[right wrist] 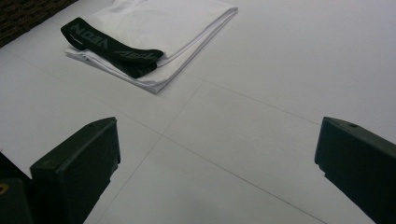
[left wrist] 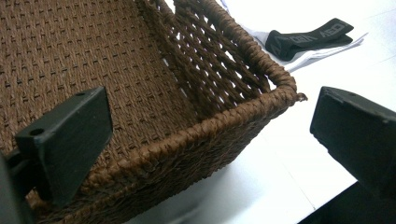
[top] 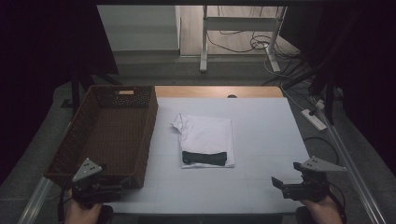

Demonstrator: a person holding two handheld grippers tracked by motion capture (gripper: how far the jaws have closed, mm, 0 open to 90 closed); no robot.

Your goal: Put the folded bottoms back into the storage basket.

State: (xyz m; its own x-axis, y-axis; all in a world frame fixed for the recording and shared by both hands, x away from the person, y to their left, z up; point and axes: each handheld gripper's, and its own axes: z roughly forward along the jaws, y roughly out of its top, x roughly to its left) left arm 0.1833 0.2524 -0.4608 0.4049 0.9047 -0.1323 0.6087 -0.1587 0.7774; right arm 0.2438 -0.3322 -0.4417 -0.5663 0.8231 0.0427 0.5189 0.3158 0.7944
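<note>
Folded white garment [top: 208, 135], black band [top: 208, 158] across its near end, lies mid-bench beside the wicker basket [top: 70, 144]. Left gripper [top: 100, 186] hovers at the basket's near corner, jaws spread wide, holding nothing. Right gripper [top: 285, 184] hangs over bare bench [top: 266, 121] at the near right, jaws wide too, empty, well apart from the garment with nothing between them.
</note>
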